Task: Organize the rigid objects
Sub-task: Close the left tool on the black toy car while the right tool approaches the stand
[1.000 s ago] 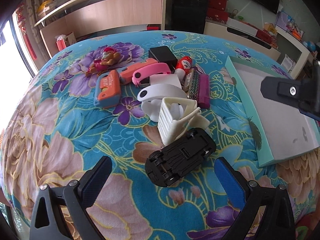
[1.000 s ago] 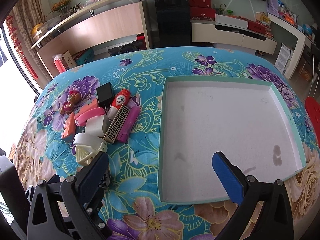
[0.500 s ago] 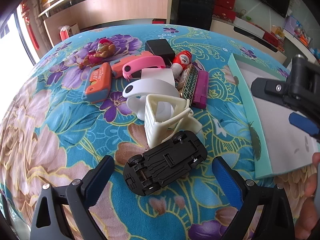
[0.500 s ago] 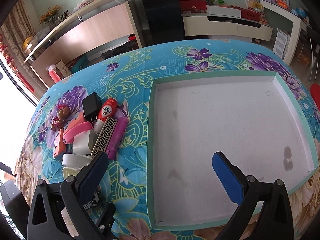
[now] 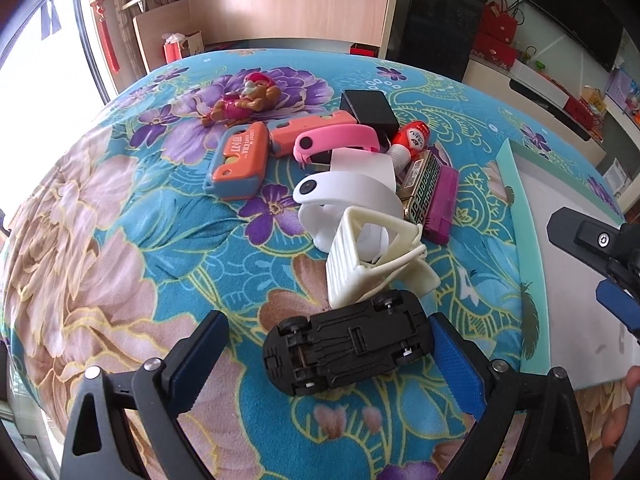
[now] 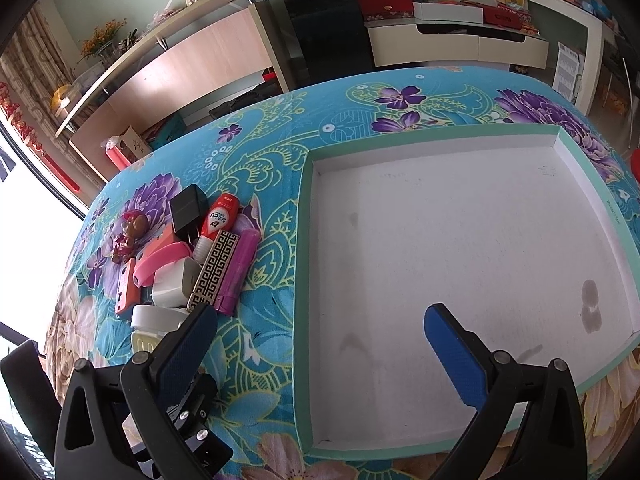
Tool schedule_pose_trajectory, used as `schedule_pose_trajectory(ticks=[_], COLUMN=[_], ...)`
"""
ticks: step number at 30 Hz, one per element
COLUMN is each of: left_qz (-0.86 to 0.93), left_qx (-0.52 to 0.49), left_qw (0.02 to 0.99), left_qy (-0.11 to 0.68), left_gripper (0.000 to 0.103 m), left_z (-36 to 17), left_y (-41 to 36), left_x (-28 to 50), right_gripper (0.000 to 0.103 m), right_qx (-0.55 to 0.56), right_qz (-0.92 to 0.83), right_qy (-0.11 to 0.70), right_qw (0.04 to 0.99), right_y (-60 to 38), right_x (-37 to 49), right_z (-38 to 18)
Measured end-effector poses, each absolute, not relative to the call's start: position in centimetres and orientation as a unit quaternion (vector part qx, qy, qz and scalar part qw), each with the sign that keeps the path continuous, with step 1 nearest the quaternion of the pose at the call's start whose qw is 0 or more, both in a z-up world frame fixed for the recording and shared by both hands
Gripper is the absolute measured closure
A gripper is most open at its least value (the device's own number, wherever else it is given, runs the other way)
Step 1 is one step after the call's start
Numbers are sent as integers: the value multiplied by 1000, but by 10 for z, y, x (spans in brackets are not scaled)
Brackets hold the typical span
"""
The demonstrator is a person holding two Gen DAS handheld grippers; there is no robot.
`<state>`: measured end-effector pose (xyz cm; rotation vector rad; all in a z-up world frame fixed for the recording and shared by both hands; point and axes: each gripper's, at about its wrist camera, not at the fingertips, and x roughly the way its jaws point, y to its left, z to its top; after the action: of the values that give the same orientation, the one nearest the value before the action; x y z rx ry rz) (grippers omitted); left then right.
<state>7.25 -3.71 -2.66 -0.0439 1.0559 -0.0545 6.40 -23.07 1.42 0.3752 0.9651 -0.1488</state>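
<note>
Left hand-held gripper (image 5: 326,346) wide open, straddling overturned black toy car (image 5: 348,342) on floral desk (image 5: 120,272); right hand-held gripper (image 6: 318,338) open, empty, over tray (image 6: 304,280); advise centring jaws across the car's flanks, clear of white basket (image 5: 370,256), before closing.

we find the toy car (image 5: 347,347) lying upside down on the bench (image 5: 120,264), nearest us, touching the slatted basket (image 5: 370,258) behind it. further back sits a cluster: wristbands, a harmonica (image 5: 424,174), a charger (image 5: 368,106). the tray (image 6: 460,280) lies to the right of the cluster.
</note>
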Motion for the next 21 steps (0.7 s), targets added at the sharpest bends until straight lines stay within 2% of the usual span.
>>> schedule_pose_trajectory(ticks=[12,17,19,21], left_qz=[-13,-22,-28,-32], left_qx=[-31,-30,-29,-29], left_qw=[859,864,865,866], left_qy=[511,502,500,499], left_gripper=[3,15,22,25], left_z=[-27,-26,-25,-24], left_y=[-7,-8,-8,-8], left_x=[58,61,62,62], right_gripper=[0,0,0,0], right_qx=[168,164,162,162], right_qz=[-64,-58,-57,-56], right_qy=[463,467,467,468], right_qw=[868,867,867,867], right_y=[-226,-221,-220,-219], right_x=[64,66,67,67], right_z=[14,12,12,12])
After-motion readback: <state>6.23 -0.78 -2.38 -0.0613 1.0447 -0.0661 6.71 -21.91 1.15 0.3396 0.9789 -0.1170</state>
